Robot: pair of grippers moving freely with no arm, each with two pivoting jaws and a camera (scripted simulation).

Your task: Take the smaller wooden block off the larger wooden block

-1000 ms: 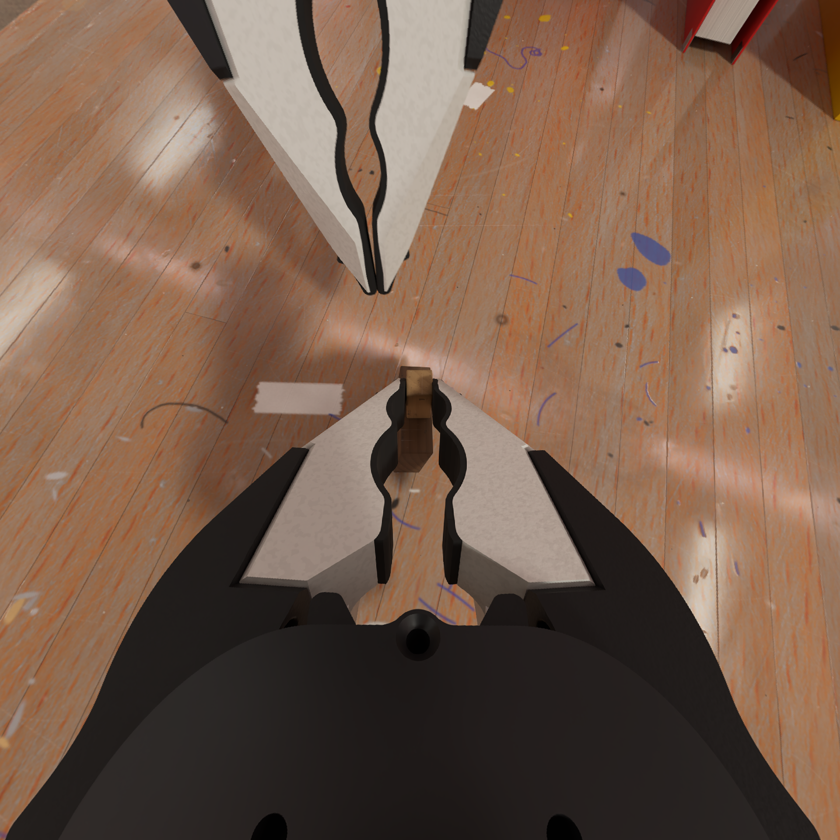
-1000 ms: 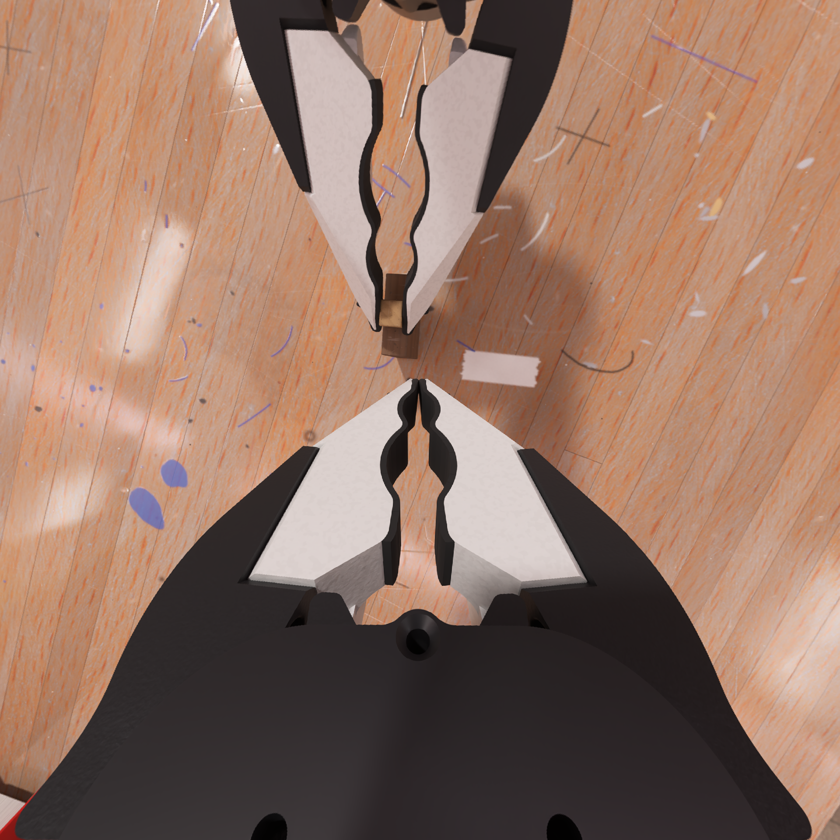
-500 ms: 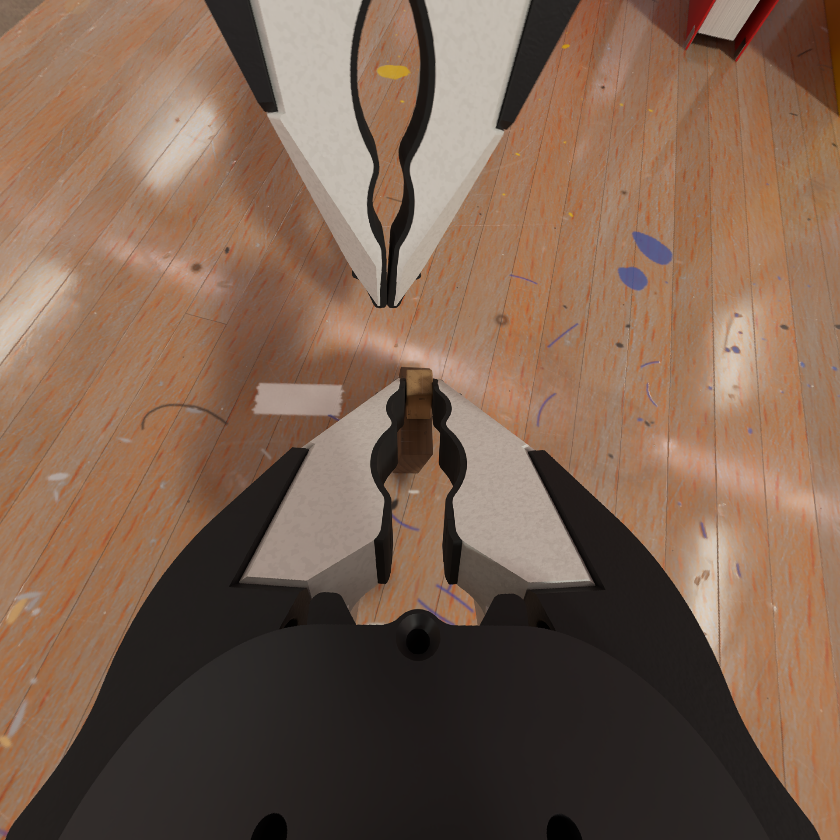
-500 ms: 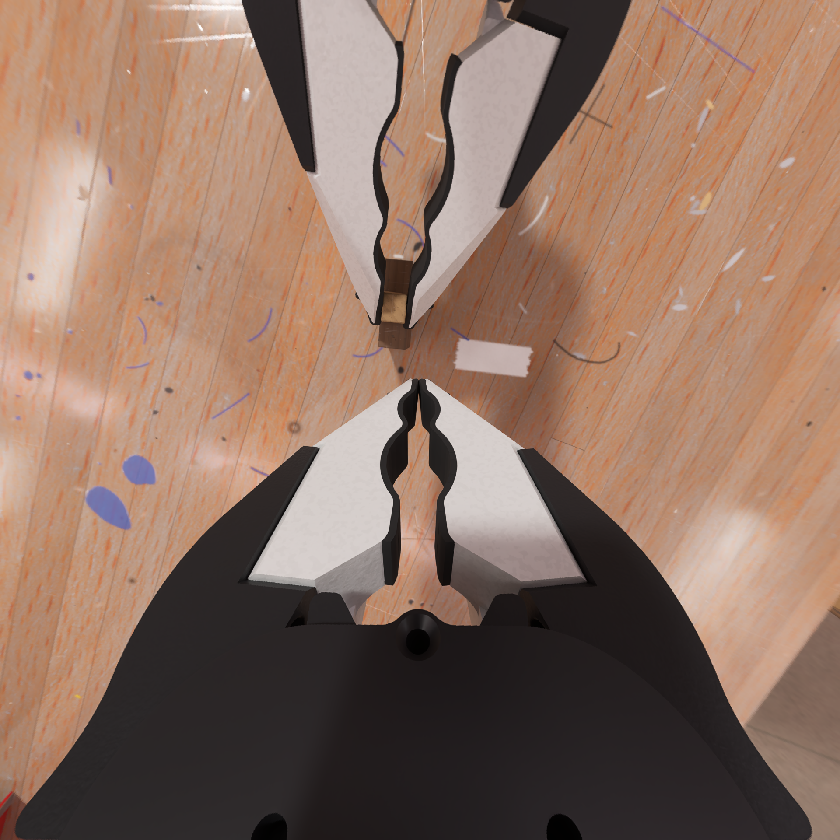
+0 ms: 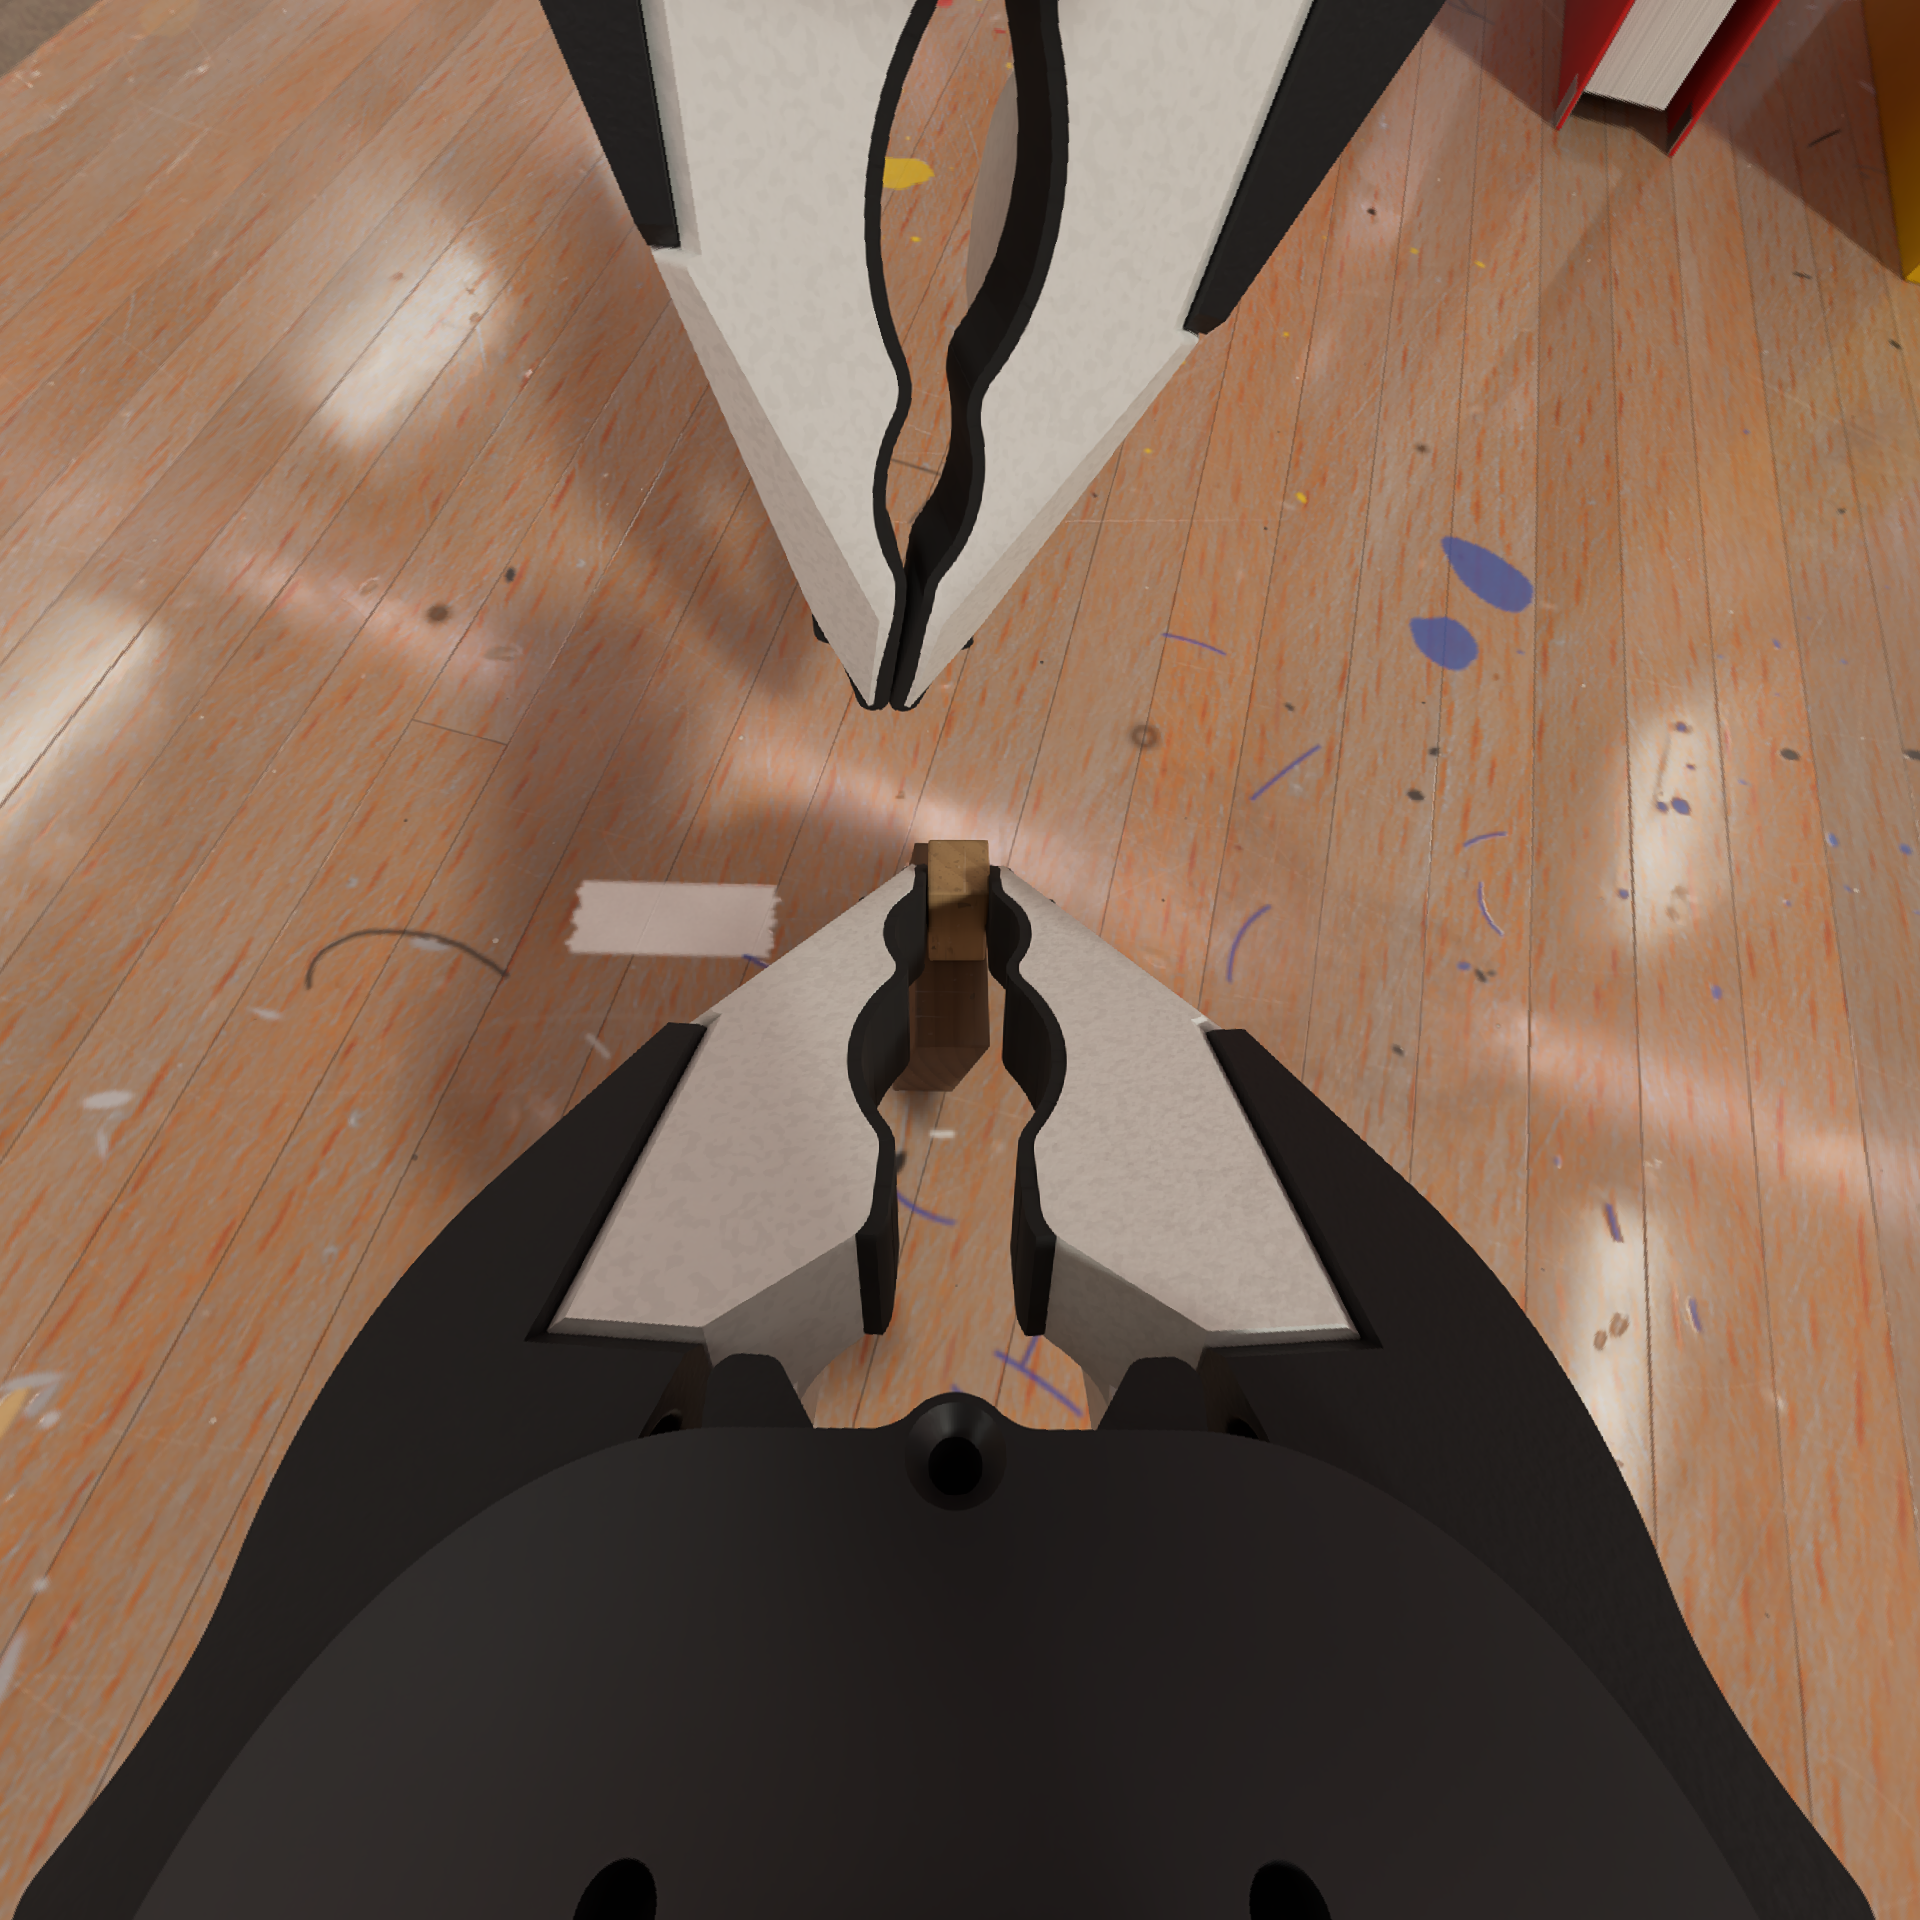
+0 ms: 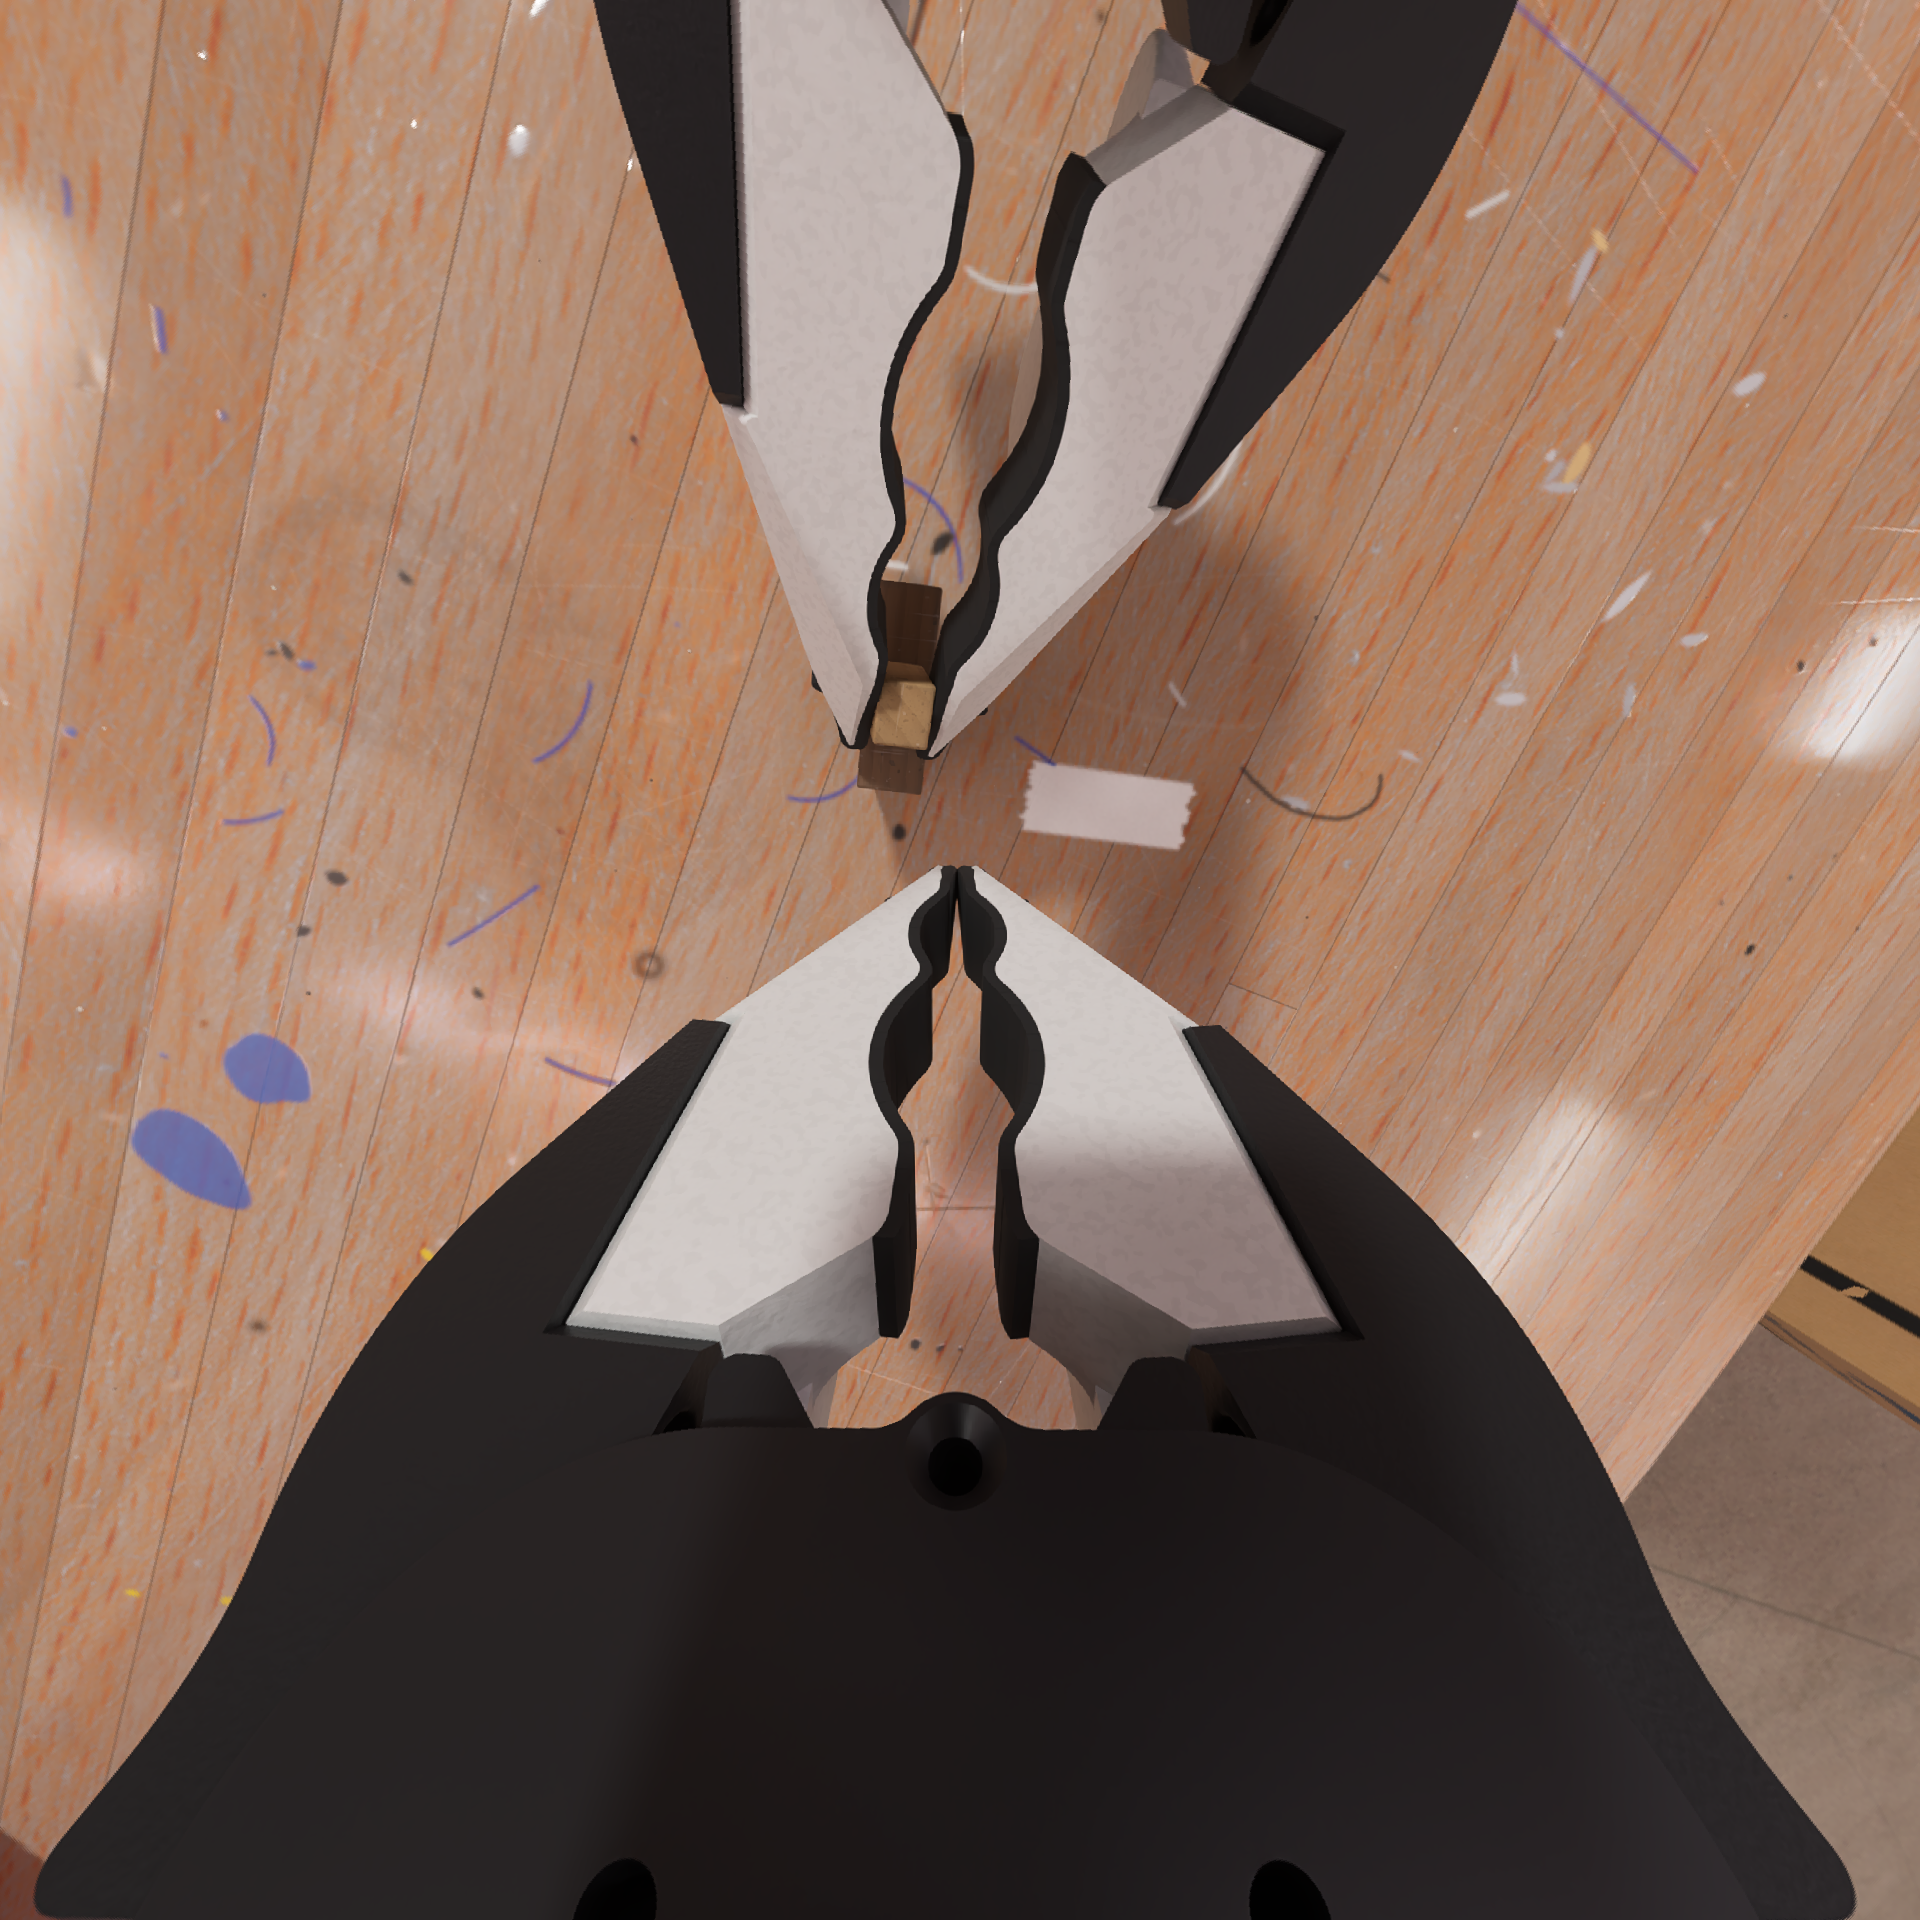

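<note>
My left gripper [image 5: 956, 883] is shut on the smaller, light wooden block [image 5: 956, 871], pinched between its fingertips. The larger, darker wooden block [image 5: 940, 1029] lies lengthwise under it on the wooden surface. I cannot tell whether the two blocks touch. My right gripper [image 6: 954, 873] is shut and empty, its tips a short way from the blocks and pointing at them. It also shows in the left wrist view [image 5: 891, 701], facing my left gripper. In the right wrist view the left gripper [image 6: 899, 743] holds the light block [image 6: 902, 712] over the dark block [image 6: 912, 613].
A white tape strip [image 5: 673, 920] lies beside the blocks. Blue paint spots [image 5: 1486, 577] mark the planks. A red and white object [image 5: 1642, 62] and a yellow one [image 5: 1907, 156] stand at the far right. The surface's edge [image 6: 1714, 1382] and a cardboard box [image 6: 1860, 1278] show at the lower right.
My right gripper has shifted and tilted, and shows larger and more to the right in the left wrist view. My left gripper and the blocks have not moved.
</note>
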